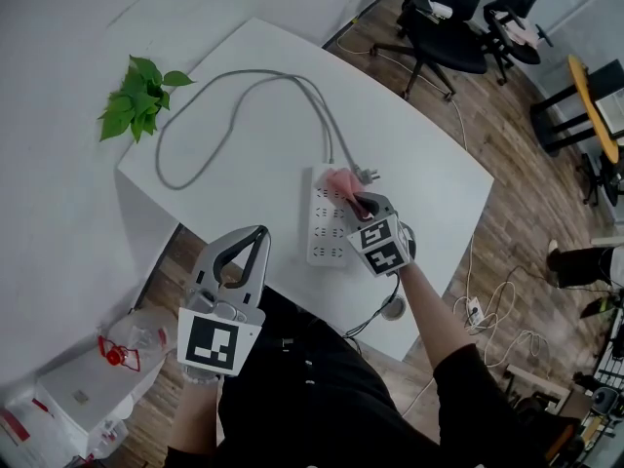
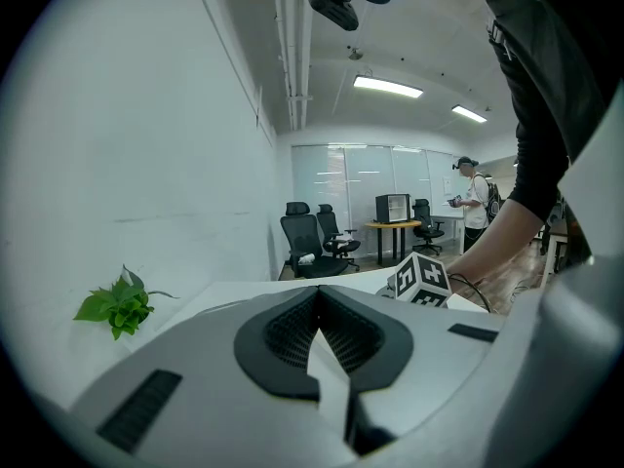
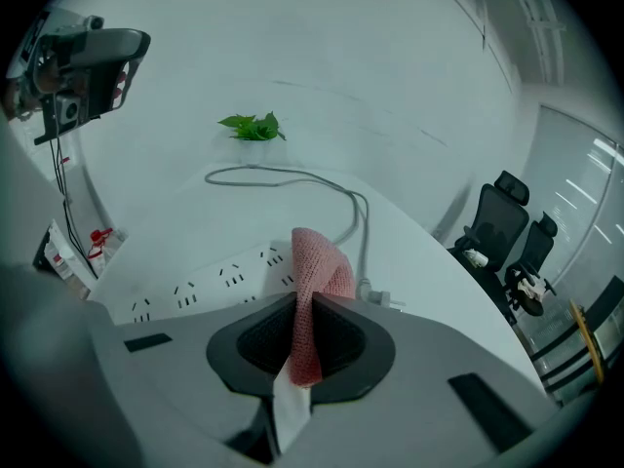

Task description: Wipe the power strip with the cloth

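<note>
A white power strip [image 1: 325,224] lies on the white table [image 1: 244,164], its grey cable [image 1: 234,91] looping away to the far left. My right gripper [image 1: 359,203] is shut on a pink cloth [image 1: 341,183], which rests on the strip's far end beside the plug. In the right gripper view the pink cloth [image 3: 310,291] stands folded between the jaws of my right gripper [image 3: 304,331], above the strip [image 3: 210,281]. My left gripper [image 1: 246,252] hangs shut and empty at the table's near edge, left of the strip. Its jaws meet in the left gripper view [image 2: 317,331].
A small green plant [image 1: 139,96] sits at the table's far left corner. Black office chairs [image 1: 448,18] stand beyond the table on the wood floor. Cables and a second strip [image 1: 475,312] lie on the floor to the right. A box with a red item [image 1: 114,354] sits lower left.
</note>
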